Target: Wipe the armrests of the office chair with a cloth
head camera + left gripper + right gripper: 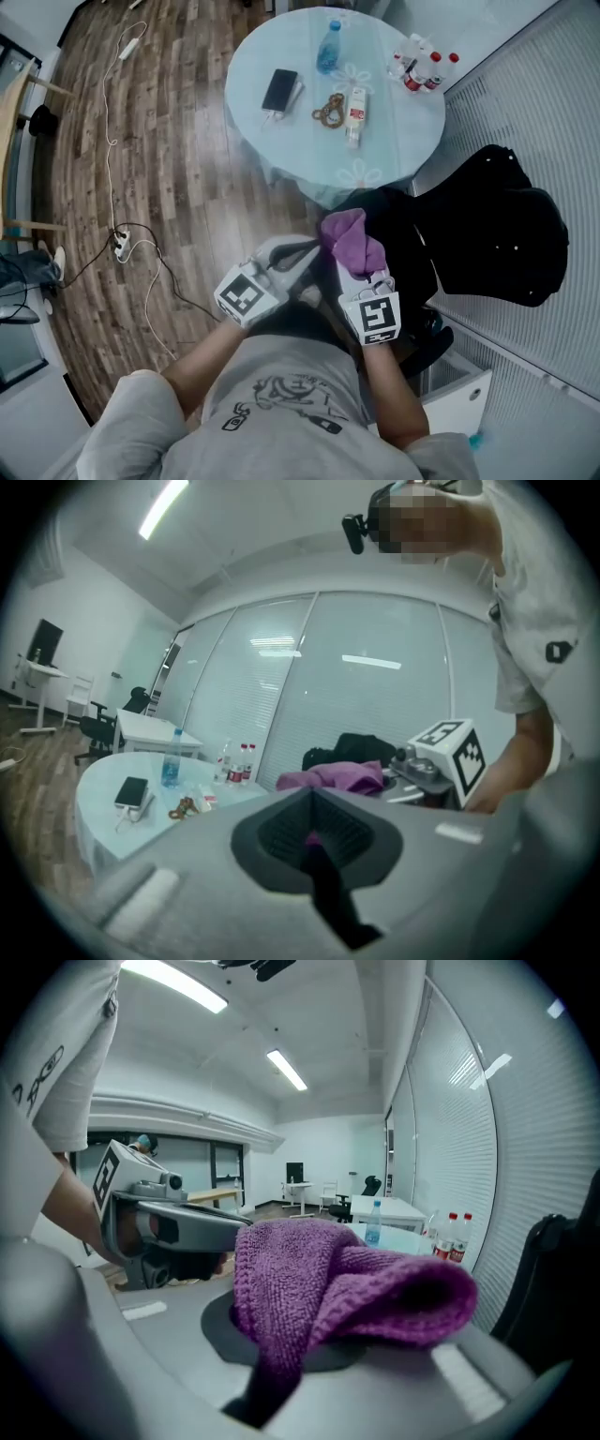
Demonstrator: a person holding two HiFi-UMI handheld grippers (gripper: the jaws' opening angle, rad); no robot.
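And there they were, both tools held up close together on the person's side of the round pale-blue glass table (253,122). The right gripper (360,272) had its jaws clamped on the purple knitted cloth (352,242), which bunched in a thick fold over the jaw tips and hid them. The left gripper (309,250) met the cloth's edge with its jaws drawn together, a speck of purple caught between the ribbed pads. The black office chair (511,230) stood just beside the table, and the cloth hung over the part of the chair nearest the table; whether it touched an armrest could not be told. On the table top lay a black smartphone (279,90), a clear plastic water bottle with a blue label (328,47) and a bunch of keys (328,111), all well apart from the cloth.
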